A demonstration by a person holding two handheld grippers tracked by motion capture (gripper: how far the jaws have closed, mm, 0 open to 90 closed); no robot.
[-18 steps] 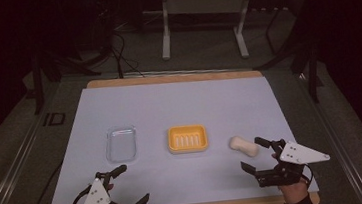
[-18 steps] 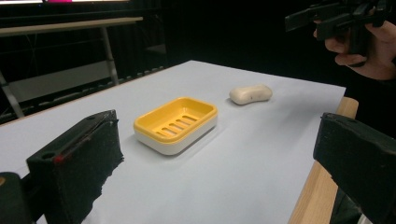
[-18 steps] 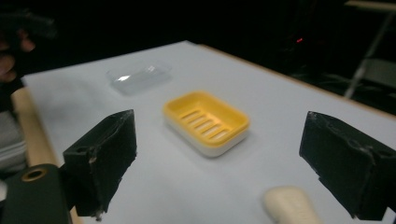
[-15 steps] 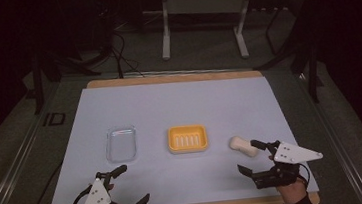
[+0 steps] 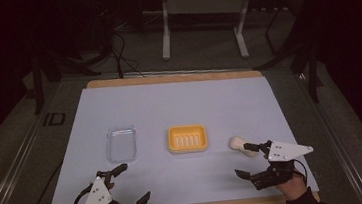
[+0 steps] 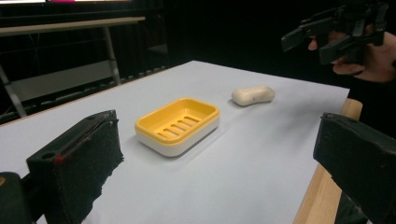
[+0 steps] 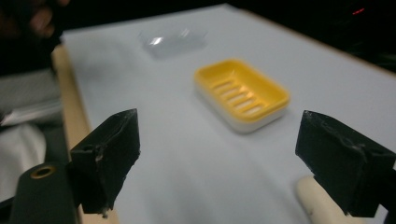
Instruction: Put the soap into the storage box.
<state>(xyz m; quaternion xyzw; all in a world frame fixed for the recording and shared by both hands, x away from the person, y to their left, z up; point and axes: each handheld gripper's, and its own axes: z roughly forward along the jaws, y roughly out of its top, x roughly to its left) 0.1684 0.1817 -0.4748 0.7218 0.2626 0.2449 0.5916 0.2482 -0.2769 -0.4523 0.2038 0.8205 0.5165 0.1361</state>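
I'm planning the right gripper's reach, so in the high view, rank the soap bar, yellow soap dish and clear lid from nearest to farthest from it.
1. soap bar, just beyond the right gripper, by its far jaw.
2. yellow soap dish, mid-table.
3. clear lid, on the left gripper's side.

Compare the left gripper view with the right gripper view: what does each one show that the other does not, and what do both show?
Left gripper view alone: the whole cream soap bar lying free on the table beyond the dish, and the right gripper held above the table's far corner, jaws open.

Right gripper view alone: the clear plastic lid beyond the dish, blurred; the soap bar appears here merely as a cream end beside the right-hand jaw.

Both: the yellow soap dish with its slotted floor, empty, the pale blue table cover, and each view's own two black jaws spread apart.
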